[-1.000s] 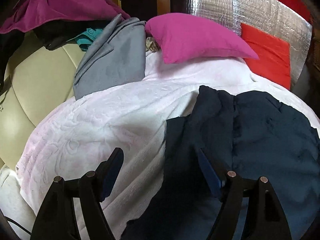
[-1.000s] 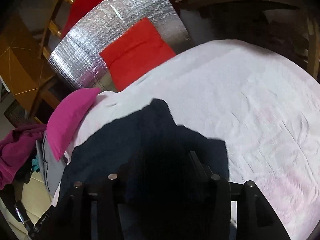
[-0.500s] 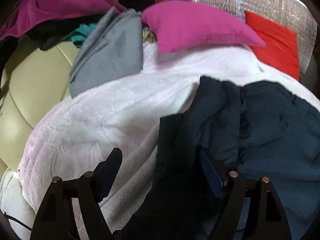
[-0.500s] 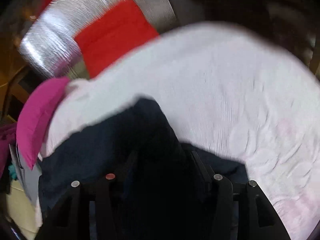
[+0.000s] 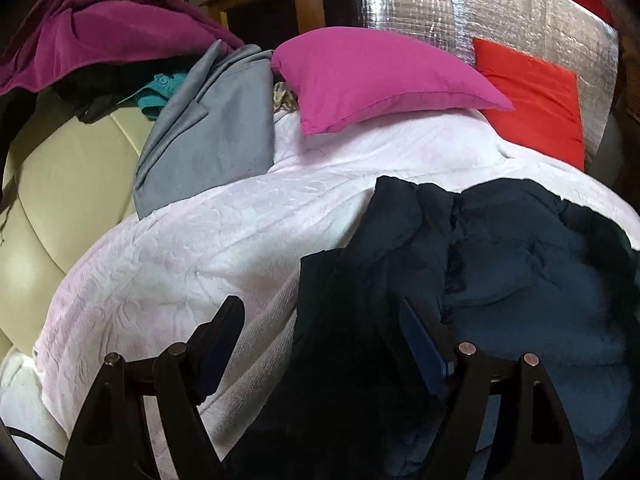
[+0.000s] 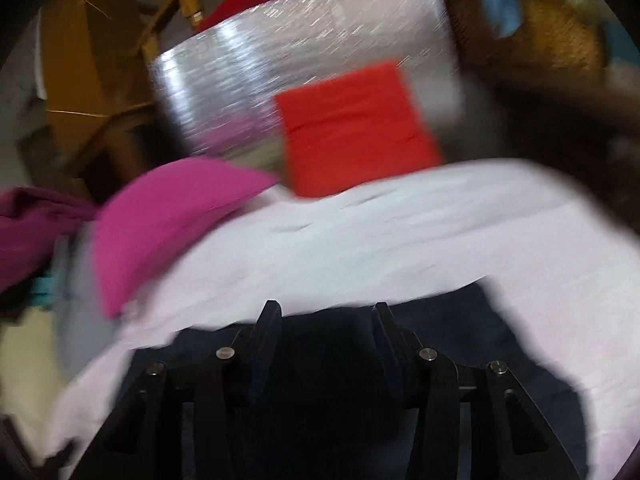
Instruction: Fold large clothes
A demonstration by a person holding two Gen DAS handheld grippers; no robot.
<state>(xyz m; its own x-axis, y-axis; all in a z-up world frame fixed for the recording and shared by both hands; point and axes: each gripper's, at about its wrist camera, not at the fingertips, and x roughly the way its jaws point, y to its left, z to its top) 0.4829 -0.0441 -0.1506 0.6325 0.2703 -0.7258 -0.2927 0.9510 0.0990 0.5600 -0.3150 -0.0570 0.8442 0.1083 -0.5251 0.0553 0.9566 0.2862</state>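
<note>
A dark navy fleece garment (image 5: 520, 280) lies bunched on the pale pink blanket (image 5: 192, 264) that covers the bed. My left gripper (image 5: 320, 320) is open just above the garment's left edge, one finger over the blanket, one over the cloth. In the blurred right wrist view the garment (image 6: 332, 380) fills the bottom. My right gripper (image 6: 326, 320) is open over it, with nothing between its fingers.
A magenta pillow (image 5: 380, 76) and a red cushion (image 5: 532, 96) lie at the head of the bed against a silver foil panel (image 5: 500, 12). A grey garment (image 5: 216, 128) and a purple one (image 5: 100, 28) are heaped on a cream sofa (image 5: 60, 184) to the left.
My right gripper has swung fast, its view turning from the bed's right side towards the pillows. The left gripper dipped toward the garment and came back; the garment's left part is more bunched.
</note>
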